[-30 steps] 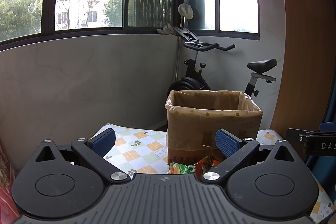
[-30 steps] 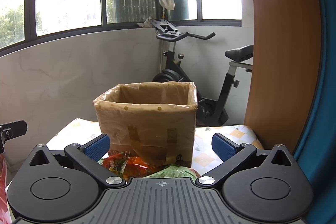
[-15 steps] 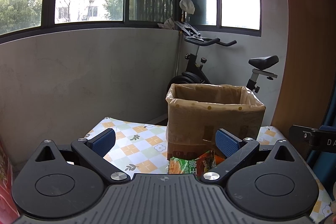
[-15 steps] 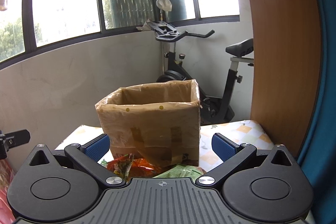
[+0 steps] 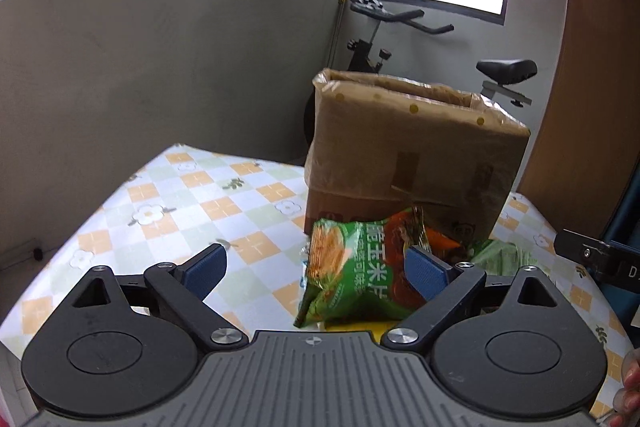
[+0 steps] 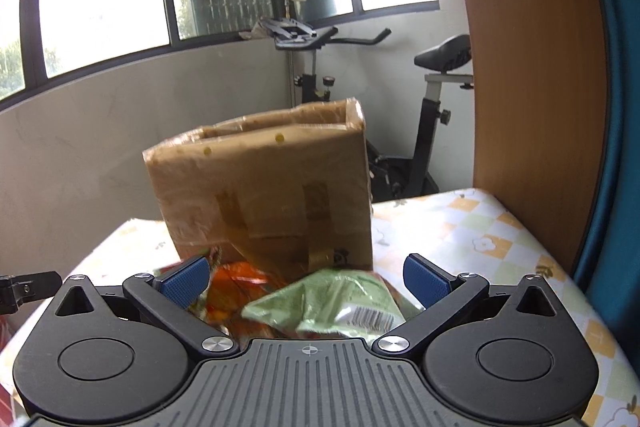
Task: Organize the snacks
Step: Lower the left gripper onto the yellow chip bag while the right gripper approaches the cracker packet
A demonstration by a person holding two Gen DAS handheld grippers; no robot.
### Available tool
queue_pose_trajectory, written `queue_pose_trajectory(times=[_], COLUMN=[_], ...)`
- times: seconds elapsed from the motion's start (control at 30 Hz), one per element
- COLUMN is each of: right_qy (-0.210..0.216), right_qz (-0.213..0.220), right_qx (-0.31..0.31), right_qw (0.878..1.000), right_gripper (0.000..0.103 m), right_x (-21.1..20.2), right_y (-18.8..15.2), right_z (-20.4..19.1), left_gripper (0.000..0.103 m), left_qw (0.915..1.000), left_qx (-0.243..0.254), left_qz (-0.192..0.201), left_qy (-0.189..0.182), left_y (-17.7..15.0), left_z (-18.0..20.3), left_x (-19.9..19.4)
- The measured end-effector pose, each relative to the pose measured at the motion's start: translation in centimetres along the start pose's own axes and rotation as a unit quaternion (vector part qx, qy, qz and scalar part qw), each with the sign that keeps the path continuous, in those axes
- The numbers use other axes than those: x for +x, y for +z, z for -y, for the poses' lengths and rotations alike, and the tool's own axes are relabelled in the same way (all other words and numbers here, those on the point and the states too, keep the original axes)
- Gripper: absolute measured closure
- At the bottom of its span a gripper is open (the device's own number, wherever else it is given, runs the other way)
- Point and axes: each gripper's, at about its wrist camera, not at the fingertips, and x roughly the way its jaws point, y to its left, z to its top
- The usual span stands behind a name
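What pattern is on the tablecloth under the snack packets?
The tablecloth has orange, pale green and white diamond checks with small flowers and leaves; the left wrist view shows it best.

The table [image 5: 208, 203] is covered in a checked pattern of orange, pale green and white squares, with small white flowers and dark leaf sprigs. The cardboard box [image 5: 404, 155] is shown in brown, marked with yellow dots near its rim. A green snack bag [image 5: 348, 271] is printed with white characters; an orange packet [image 6: 236, 283] and a pale green packet [image 6: 340, 303] bearing a barcode are seen beside it.
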Motion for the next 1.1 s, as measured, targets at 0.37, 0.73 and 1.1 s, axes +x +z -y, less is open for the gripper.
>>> queue_pose_trajectory(times=[0.37,0.73,1.1], right_qy=[0.004,0.031,-0.01], right_qz=[-0.026,-0.037,-0.036], right_qx=[-0.028,-0.094,-0.063], right_qw=[0.999,0.994,0.997], right_gripper=[0.0,0.01,0.016], right_x=[3.9,4.7,4.0], right_y=[-4.3,-6.4,-6.6], right_z=[0.2,-1.5,-0.1], left_gripper=[0.008,0.008,0.008], left_qw=[0.9959,0.9906,0.9899], left_qx=[0.017,0.039,0.034], left_qz=[-0.073,-0.116,-0.119], left_qy=[-0.051,-0.063,-0.07], left_y=[-4.6,-7.2,-7.2], left_z=[1.3,2.5,2.4], left_x=[5.7,7.7,7.9])
